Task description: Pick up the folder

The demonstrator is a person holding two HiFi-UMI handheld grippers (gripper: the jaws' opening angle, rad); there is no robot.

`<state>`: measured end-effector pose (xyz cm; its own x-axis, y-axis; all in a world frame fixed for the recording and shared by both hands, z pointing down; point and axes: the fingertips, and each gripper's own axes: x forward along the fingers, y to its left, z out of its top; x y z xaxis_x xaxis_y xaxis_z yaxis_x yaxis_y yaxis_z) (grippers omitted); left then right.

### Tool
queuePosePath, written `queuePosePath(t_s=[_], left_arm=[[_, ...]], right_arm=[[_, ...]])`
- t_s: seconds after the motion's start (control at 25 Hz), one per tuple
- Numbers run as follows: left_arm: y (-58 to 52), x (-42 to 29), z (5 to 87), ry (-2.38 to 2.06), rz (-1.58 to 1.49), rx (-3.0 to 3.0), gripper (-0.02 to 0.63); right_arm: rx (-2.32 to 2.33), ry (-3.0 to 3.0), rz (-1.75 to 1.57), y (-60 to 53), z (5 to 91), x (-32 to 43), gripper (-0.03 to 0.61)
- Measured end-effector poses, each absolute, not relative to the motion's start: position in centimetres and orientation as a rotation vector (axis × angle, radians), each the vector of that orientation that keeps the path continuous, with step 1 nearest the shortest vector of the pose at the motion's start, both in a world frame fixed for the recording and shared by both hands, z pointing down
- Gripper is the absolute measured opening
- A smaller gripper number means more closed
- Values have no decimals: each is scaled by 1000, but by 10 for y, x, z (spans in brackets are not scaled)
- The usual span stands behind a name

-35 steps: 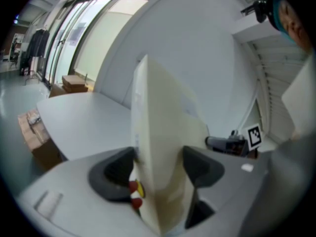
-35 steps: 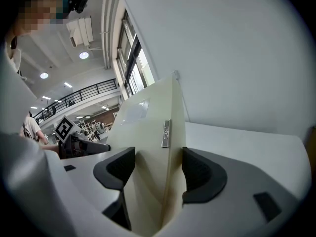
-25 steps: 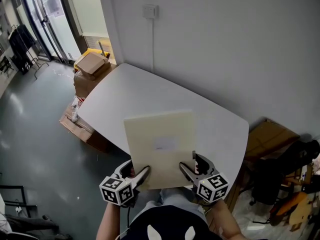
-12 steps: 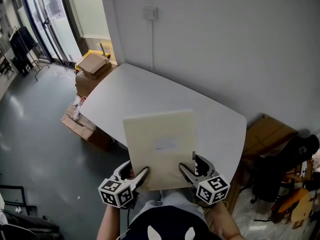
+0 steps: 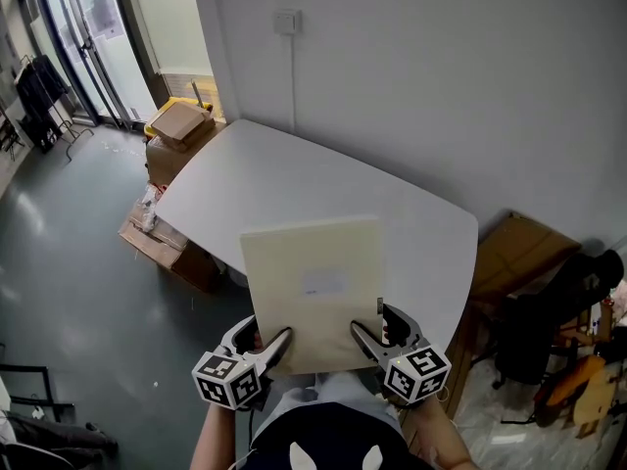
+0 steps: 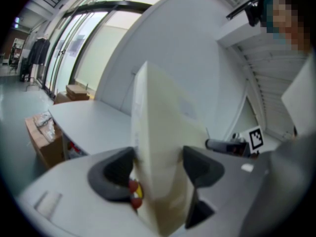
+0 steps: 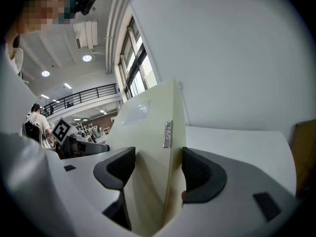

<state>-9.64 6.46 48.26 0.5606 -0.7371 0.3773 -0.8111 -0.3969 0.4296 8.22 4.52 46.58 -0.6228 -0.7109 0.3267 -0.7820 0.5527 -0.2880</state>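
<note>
From above, the cream folder (image 5: pixel 313 292) is held up over the white table (image 5: pixel 294 179), with a claw at each near corner. Only the close views show the pinch: the left gripper (image 6: pixel 158 167) squeezes the folder between its jaws. The right gripper (image 7: pixel 159 168) does too, below a small silver tag (image 7: pixel 168 134).

Bright daylight from the glass doors (image 5: pixel 83 37); both gripper views fisheye-warped, edges dark.
</note>
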Motion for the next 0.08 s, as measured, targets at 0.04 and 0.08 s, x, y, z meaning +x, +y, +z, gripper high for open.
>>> queuePosePath(t_s=[0.04, 0.08], left_arm=[[68, -96, 483, -1238, 168, 2220, 307], [71, -96, 483, -1239, 169, 2220, 307]], right_arm=[[1270, -2613, 614, 49, 466, 82, 298], [1271, -2613, 614, 52, 467, 83, 298]])
